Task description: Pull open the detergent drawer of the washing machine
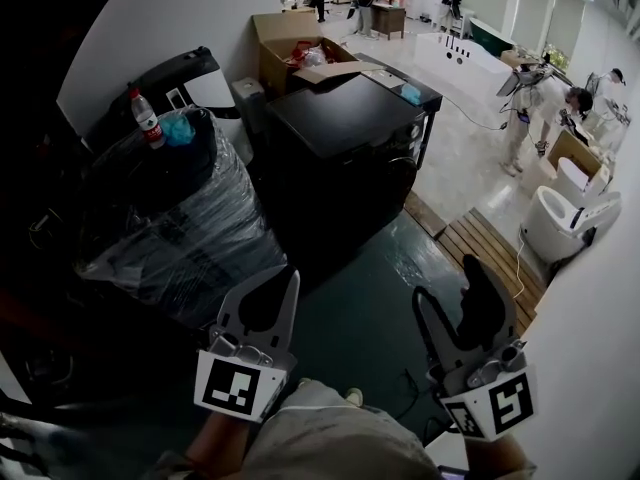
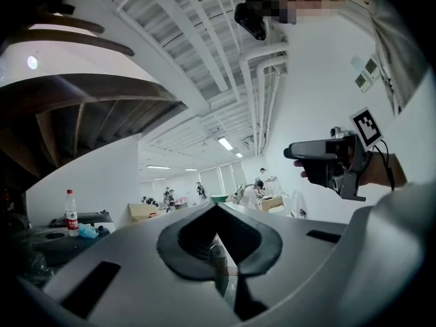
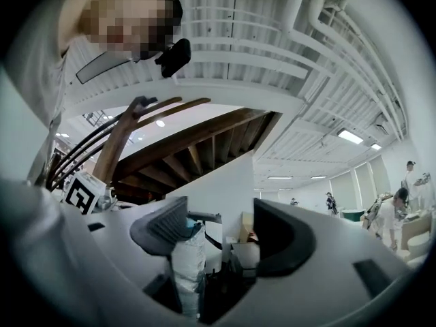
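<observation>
The black washing machine stands in the middle of the head view, beyond both grippers, its front too dark to make out the detergent drawer. My left gripper is held low at the left, short of the machine, with its jaws together and nothing in them; the left gripper view shows the same pads meeting. My right gripper is at the lower right, also apart from the machine. Its jaws stand open with a clear gap and nothing between them.
A plastic-wrapped appliance stands left of the machine with a water bottle on top. An open cardboard box sits behind. A wooden pallet, white toilets and people are to the right. Green floor lies ahead.
</observation>
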Action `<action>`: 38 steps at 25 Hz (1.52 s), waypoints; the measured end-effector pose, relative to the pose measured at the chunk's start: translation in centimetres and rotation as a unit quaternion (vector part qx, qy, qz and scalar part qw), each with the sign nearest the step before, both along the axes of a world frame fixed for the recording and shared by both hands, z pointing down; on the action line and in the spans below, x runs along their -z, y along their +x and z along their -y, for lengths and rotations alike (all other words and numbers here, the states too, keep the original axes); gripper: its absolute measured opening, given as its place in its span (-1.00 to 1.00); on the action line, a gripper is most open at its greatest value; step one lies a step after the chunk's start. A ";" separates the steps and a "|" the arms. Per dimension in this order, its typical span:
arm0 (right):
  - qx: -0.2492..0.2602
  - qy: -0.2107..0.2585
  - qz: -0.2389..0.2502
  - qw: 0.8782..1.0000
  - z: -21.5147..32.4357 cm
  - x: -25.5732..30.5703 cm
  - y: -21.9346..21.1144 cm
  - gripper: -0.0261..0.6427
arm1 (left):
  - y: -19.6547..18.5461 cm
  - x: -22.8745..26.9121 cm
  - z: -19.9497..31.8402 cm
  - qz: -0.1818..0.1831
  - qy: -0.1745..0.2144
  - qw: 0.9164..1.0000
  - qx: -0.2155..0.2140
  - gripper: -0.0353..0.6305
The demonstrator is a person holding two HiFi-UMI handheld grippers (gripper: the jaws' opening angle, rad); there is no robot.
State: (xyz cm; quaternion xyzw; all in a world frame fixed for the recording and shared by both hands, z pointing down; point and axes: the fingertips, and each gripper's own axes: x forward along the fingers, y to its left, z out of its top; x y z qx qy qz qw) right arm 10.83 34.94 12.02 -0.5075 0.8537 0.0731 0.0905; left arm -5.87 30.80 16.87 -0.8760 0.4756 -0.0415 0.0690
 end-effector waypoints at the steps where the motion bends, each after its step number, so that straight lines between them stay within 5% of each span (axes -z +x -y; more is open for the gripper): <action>1: -0.006 0.004 0.006 1.000 0.1 0.2 0.4 0.00 | 0.1 0.0 0.0 0.000 0.000 1.000 0.001 -0.85; 20: -0.013 -0.010 -0.019 1.000 4.2 -1.1 0.8 0.00 | -0.6 -1.0 3.5 -0.002 -0.002 1.000 0.018 -0.85; 30: -0.022 -0.019 -0.025 0.999 13.8 -2.6 -0.4 0.00 | -1.4 -2.4 14.0 0.007 0.013 1.000 0.001 -0.85; 38: -0.029 -0.053 -0.017 0.998 24.0 -4.0 -1.9 0.00 | -2.0 -3.8 24.0 0.002 -0.023 1.000 -0.016 -0.85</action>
